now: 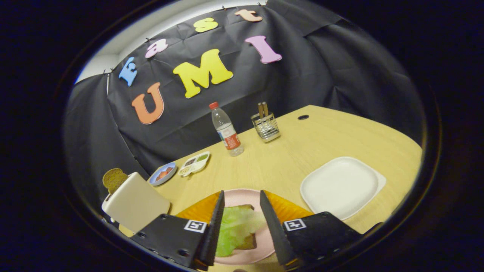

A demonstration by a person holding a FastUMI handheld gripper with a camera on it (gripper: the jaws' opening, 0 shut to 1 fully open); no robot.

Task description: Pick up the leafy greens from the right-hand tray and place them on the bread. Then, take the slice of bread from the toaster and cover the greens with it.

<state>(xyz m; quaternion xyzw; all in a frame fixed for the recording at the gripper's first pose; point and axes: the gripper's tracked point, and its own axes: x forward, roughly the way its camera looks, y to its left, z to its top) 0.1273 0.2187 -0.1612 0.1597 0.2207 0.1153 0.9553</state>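
A green lettuce leaf (235, 228) lies on a brown slice of bread (247, 241), which rests on a pink plate (242, 197) over an orange mat (202, 208). My gripper (242, 200) hangs over the plate, open, its two fingers standing either side of the leaf without touching it. A cream toaster (134, 206) stands to the left of the fingers, with a second brown slice of bread (114, 178) sticking up out of its slot. To the right sits a white square tray (340, 187), bare.
Beyond the plate on the wooden table (295, 151) stand a water bottle (227, 130) and a wire holder with sticks (266, 126). A small blue dish (162, 173) and a white divided dish (194, 163) lie behind the toaster.
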